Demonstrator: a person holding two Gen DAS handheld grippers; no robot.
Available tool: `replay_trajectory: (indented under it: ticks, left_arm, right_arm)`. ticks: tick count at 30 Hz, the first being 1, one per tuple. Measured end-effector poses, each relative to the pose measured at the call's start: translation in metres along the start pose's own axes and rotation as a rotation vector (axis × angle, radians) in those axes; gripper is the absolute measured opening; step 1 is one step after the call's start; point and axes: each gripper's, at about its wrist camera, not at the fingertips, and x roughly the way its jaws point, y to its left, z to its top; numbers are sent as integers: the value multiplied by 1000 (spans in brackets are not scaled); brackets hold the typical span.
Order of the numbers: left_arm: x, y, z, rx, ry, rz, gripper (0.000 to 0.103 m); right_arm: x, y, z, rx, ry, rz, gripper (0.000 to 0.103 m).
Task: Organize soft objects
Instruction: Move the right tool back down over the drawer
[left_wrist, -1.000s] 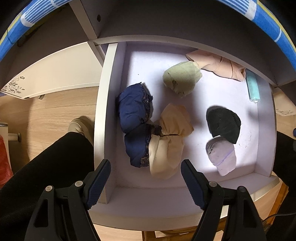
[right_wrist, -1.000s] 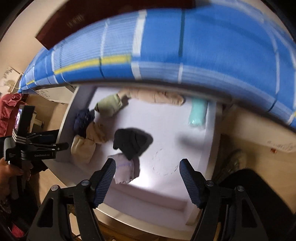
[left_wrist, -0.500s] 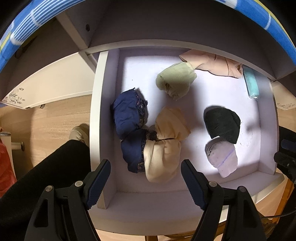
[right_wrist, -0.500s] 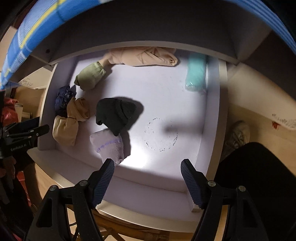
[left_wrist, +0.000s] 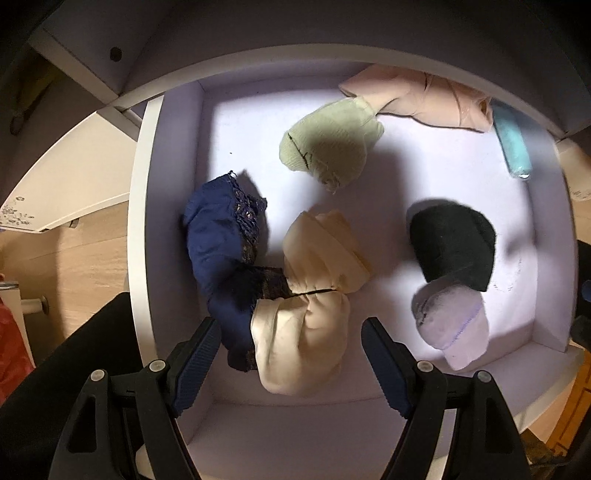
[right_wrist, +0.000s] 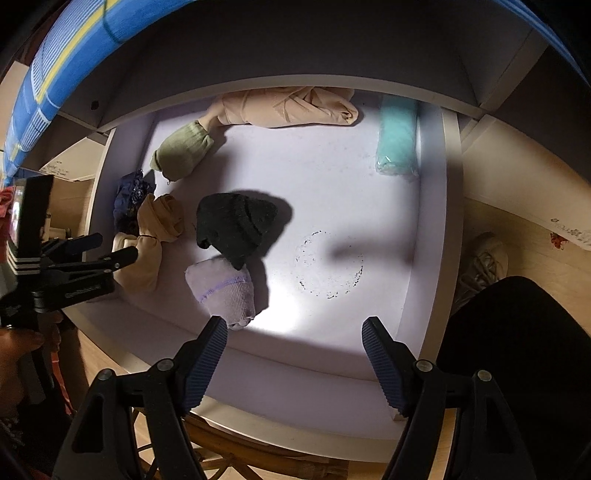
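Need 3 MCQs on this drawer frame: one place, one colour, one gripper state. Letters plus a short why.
1. Where does the teal roll lie in the drawer?
A. far right corner
B. near left corner
C. centre

2. What colour is the bundle that overlaps the lilac sock bundle?
A. red
B. black
C. white

3. How does the left gripper stand?
A. shut on the black bundle
B. shut with nothing in it
C. open, the cream bundle lying between its fingers

Key:
1 A: the roll lies along the right wall at the back.
2 B: a black knit bundle rests against the lilac one's far edge.
3 C: the pads stand apart on either side of the cream bundle, and no pad presses on it.
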Motion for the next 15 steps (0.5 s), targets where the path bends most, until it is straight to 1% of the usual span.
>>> replay_trajectory:
  ticks: [15]
  left_arm:
    - [29,-13,16,55,0,54,80]
  right_arm:
    - [4,1,3,12,20,25,77]
